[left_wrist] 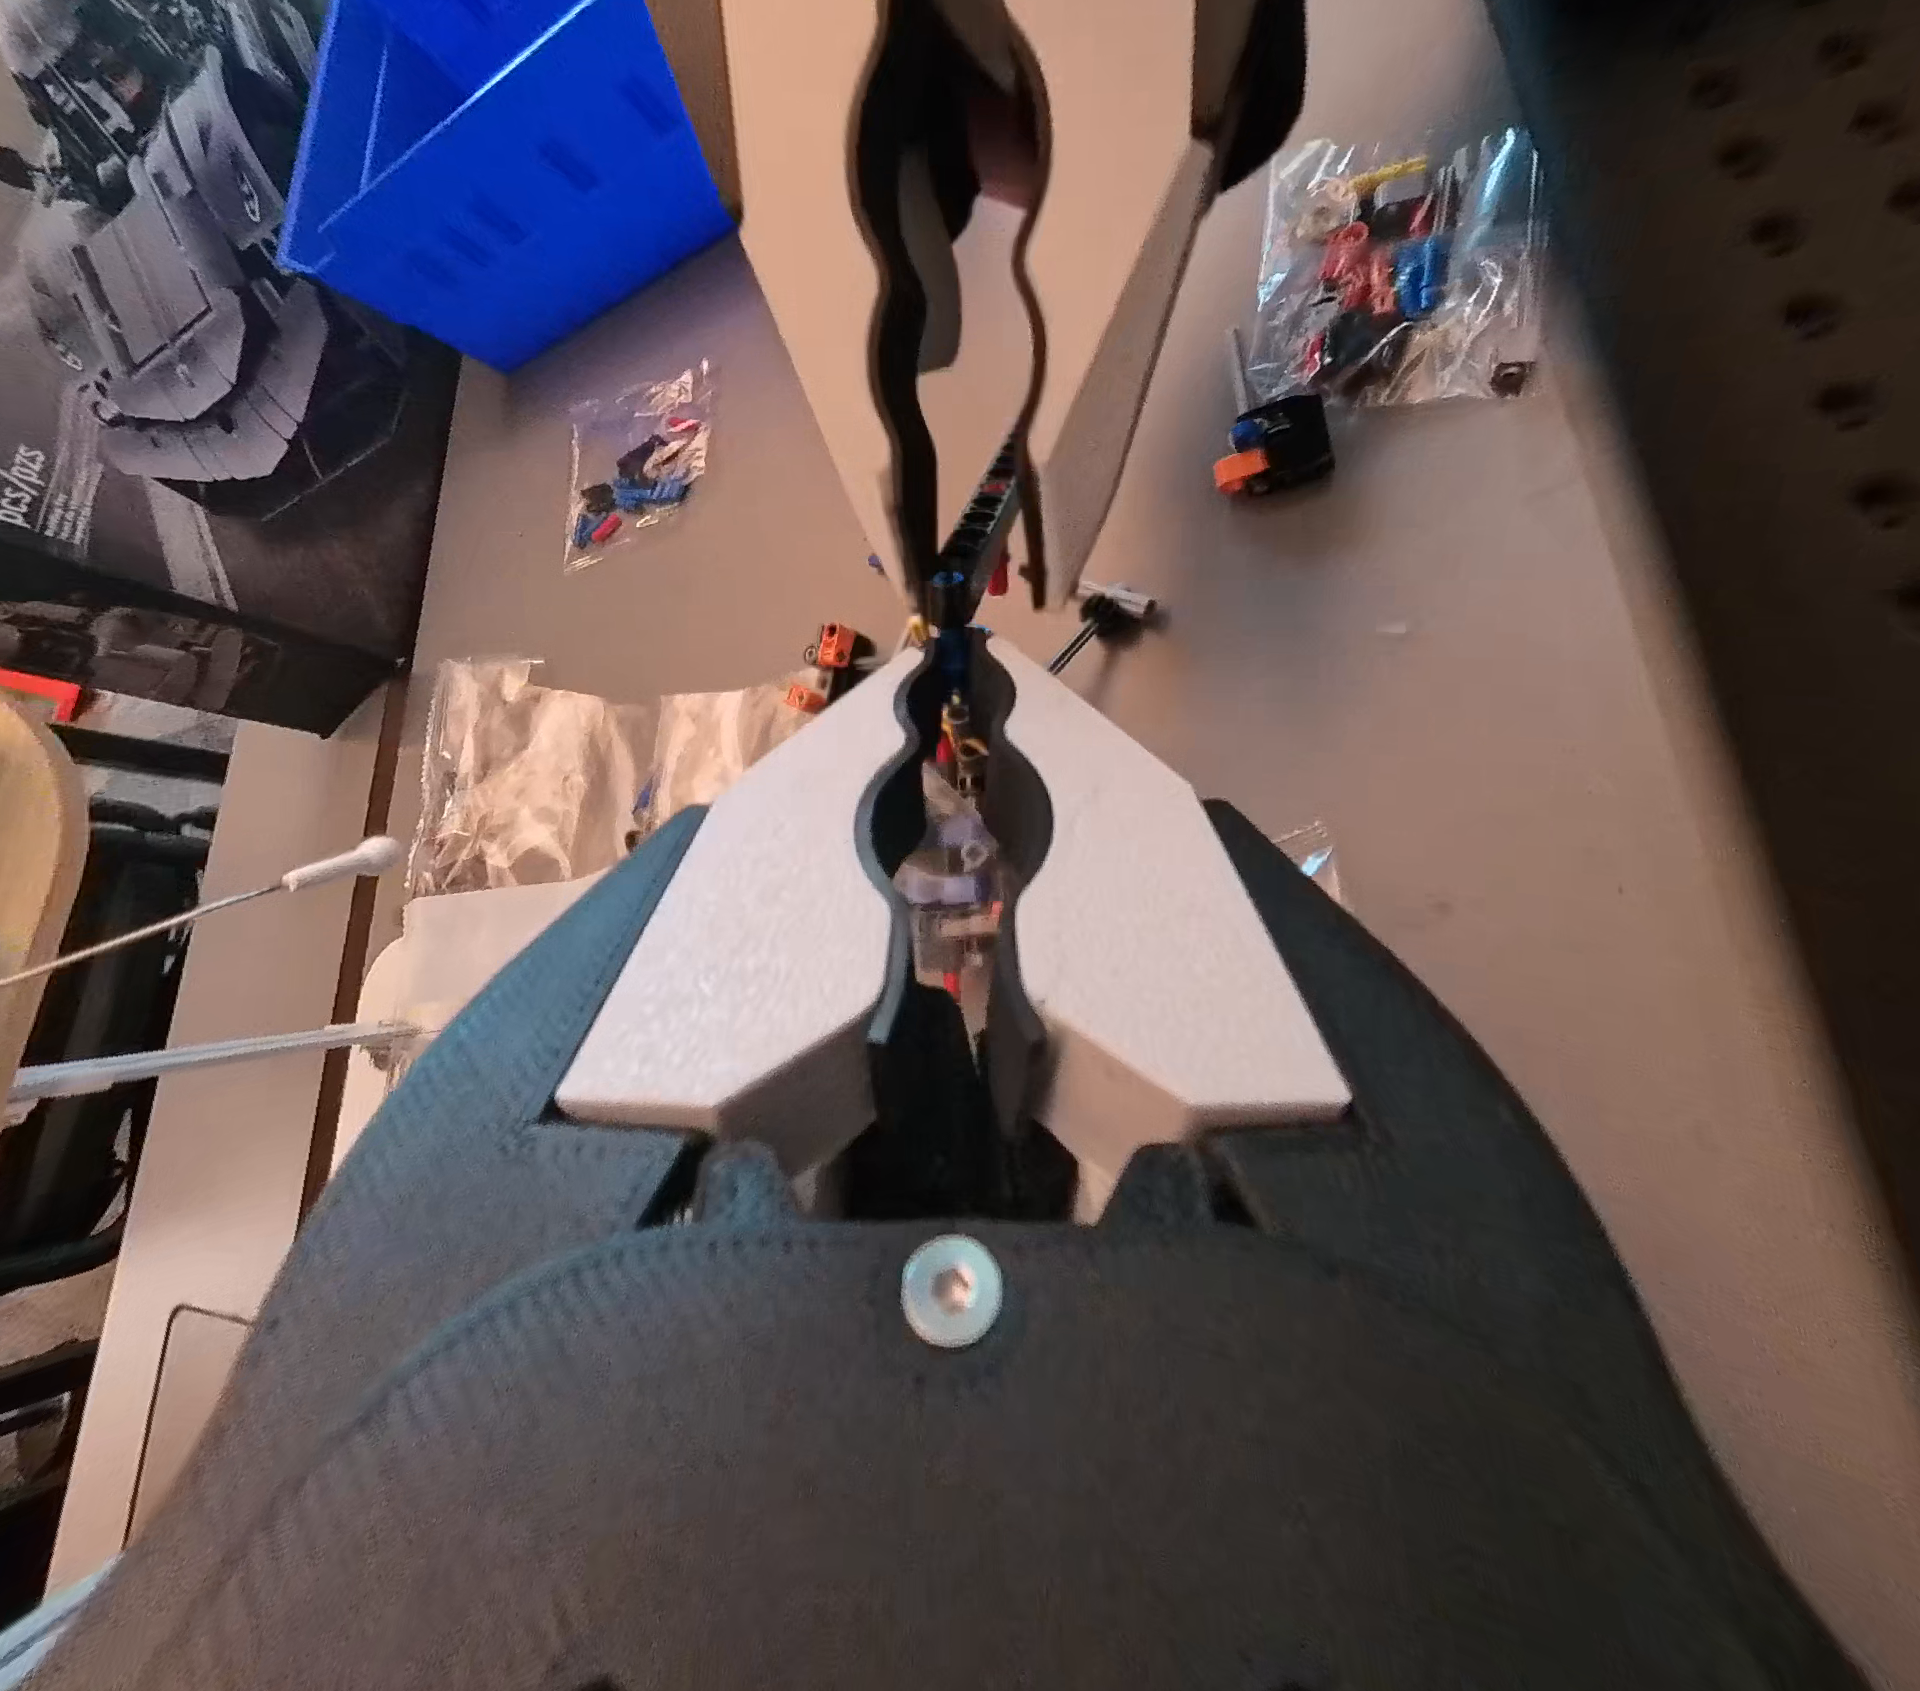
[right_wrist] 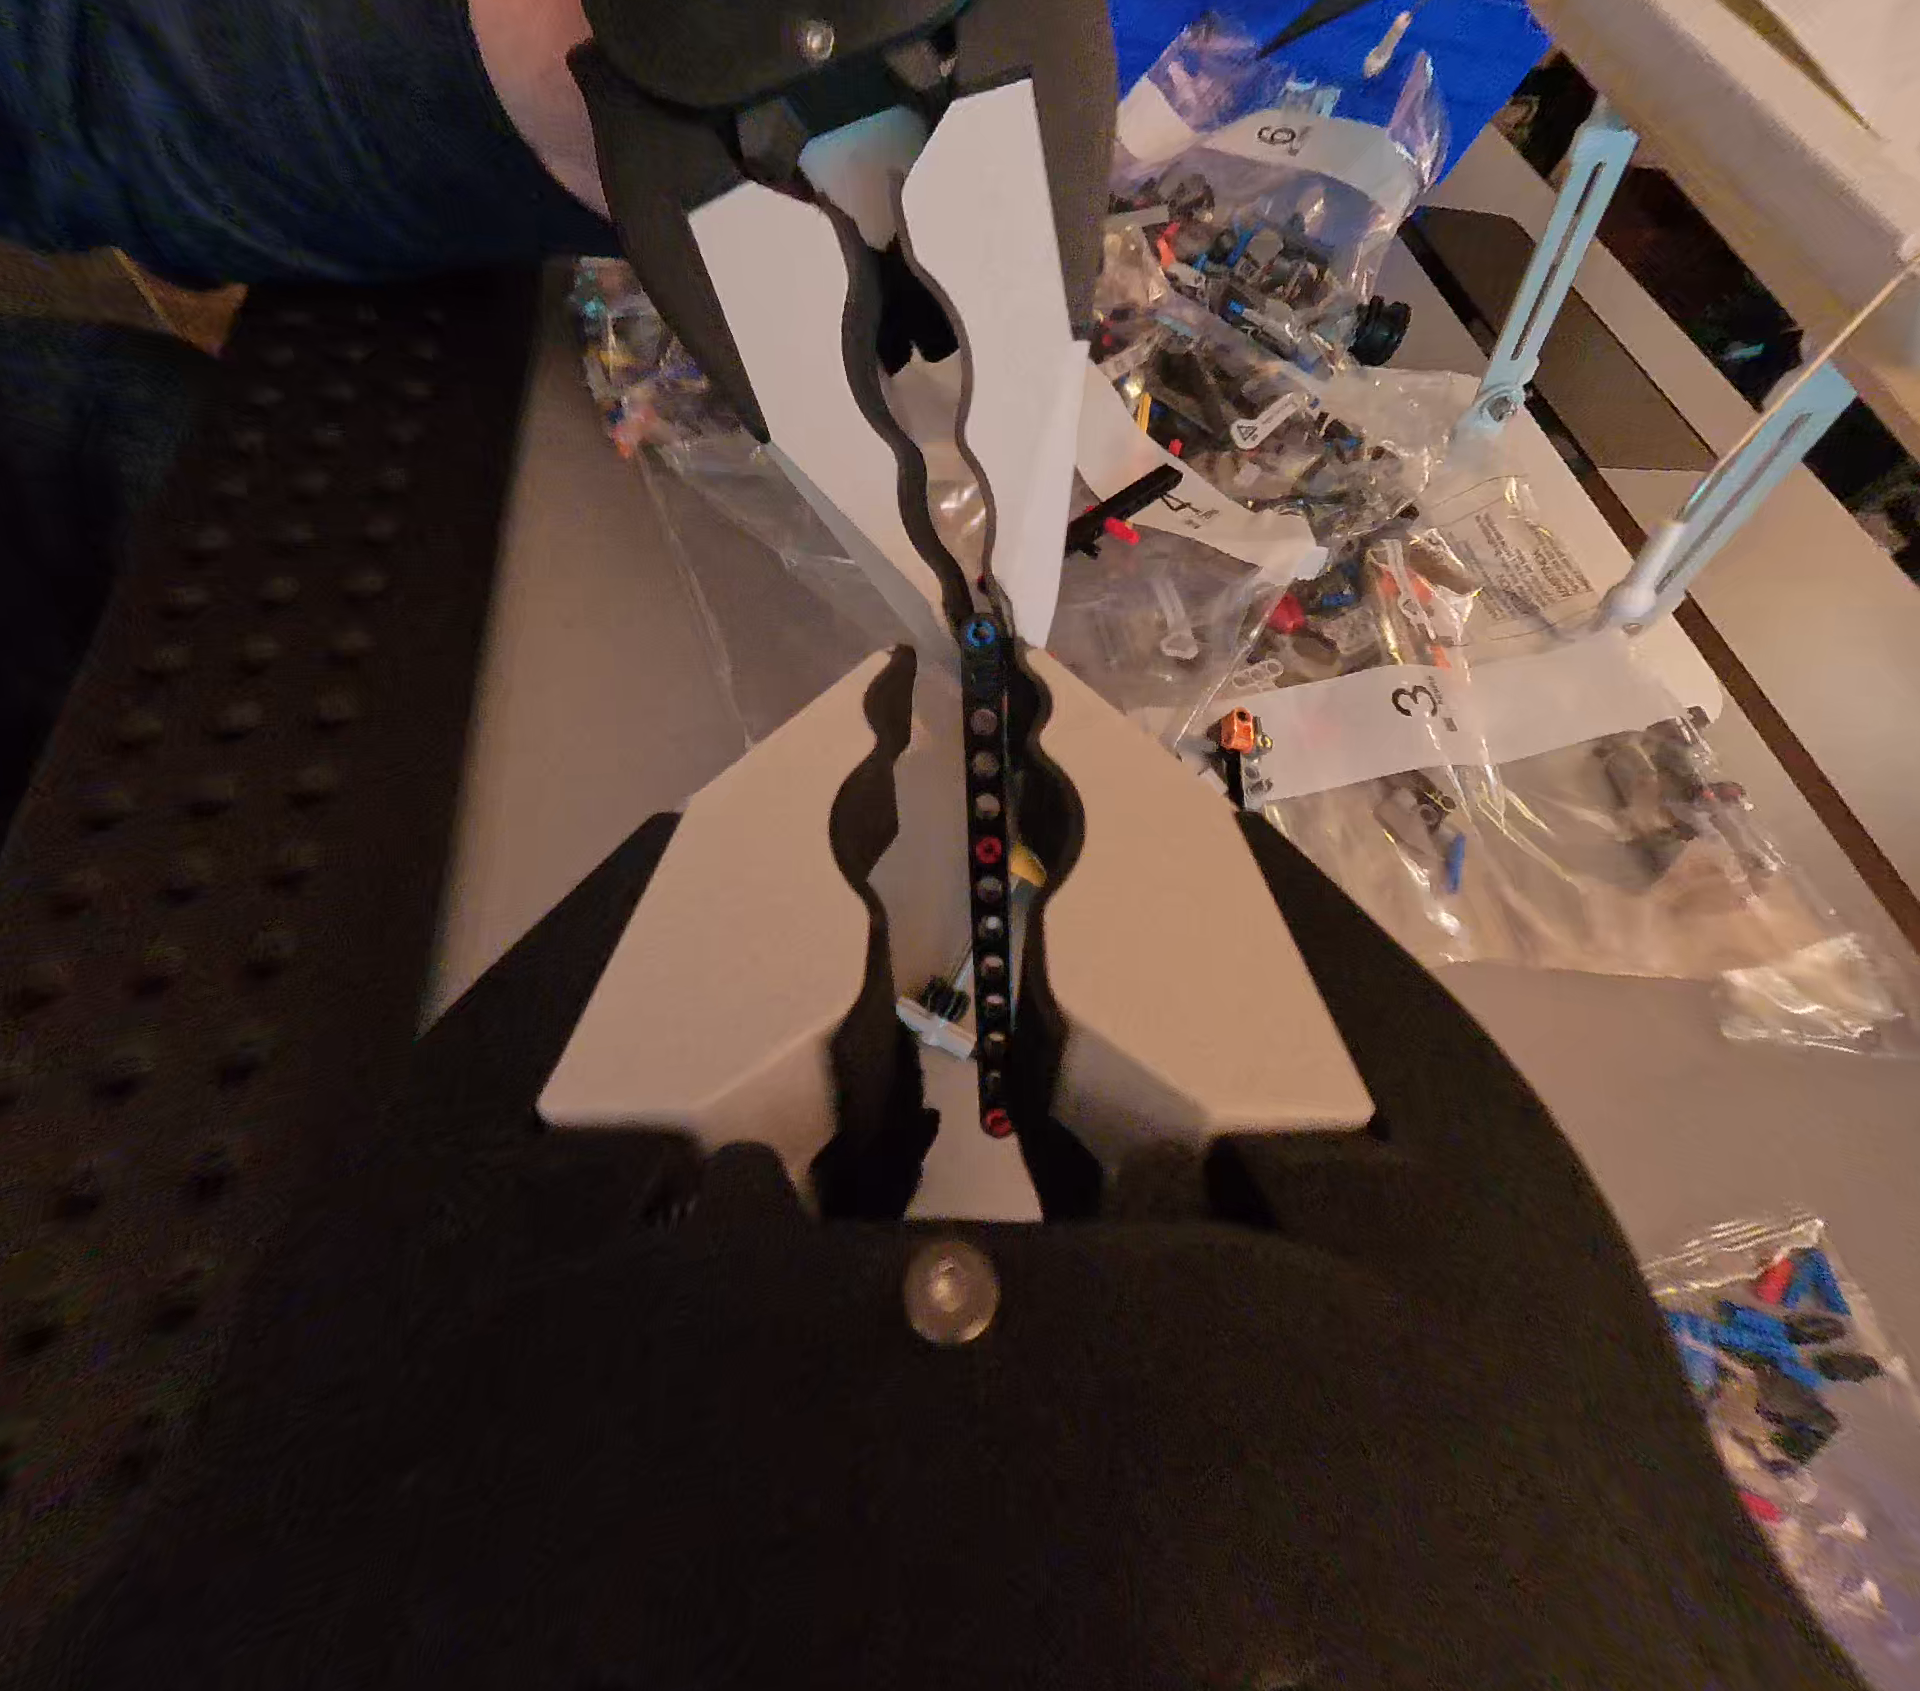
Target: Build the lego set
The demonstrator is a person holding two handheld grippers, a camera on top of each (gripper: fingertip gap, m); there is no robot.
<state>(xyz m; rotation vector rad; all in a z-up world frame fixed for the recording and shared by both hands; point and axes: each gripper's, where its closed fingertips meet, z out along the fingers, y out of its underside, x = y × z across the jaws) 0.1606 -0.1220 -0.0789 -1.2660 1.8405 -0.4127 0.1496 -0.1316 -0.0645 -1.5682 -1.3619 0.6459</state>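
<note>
A long black holed beam (right_wrist: 987, 914) hangs above the table, lengthwise between my right gripper's (right_wrist: 971, 659) fingers. It lies against the right-hand finger, with table showing in the gap on the other side, so these jaws stand partly open. Two red pins (right_wrist: 987, 846) sit in the beam. A blue pin (right_wrist: 980, 631) sits in its far end hole. My left gripper (left_wrist: 954, 654) meets the right gripper (left_wrist: 979, 602) tip to tip and is shut on the blue pin (left_wrist: 954, 662) at the end of the beam (left_wrist: 982, 514). From the right wrist view the left gripper (right_wrist: 982, 592) comes down from above.
Blue bins (left_wrist: 499, 114) and the set's box (left_wrist: 156, 187) stand at the table's far side. Bags of parts (right_wrist: 1247, 311) (right_wrist: 1558, 768) (left_wrist: 1392, 270) lie around. A small black and orange assembly (left_wrist: 1273, 446) sits near one bag. A dark perforated mat (right_wrist: 208, 706) borders the table. Only a small space, under 4 cm, lies between the two pairs of fingers.
</note>
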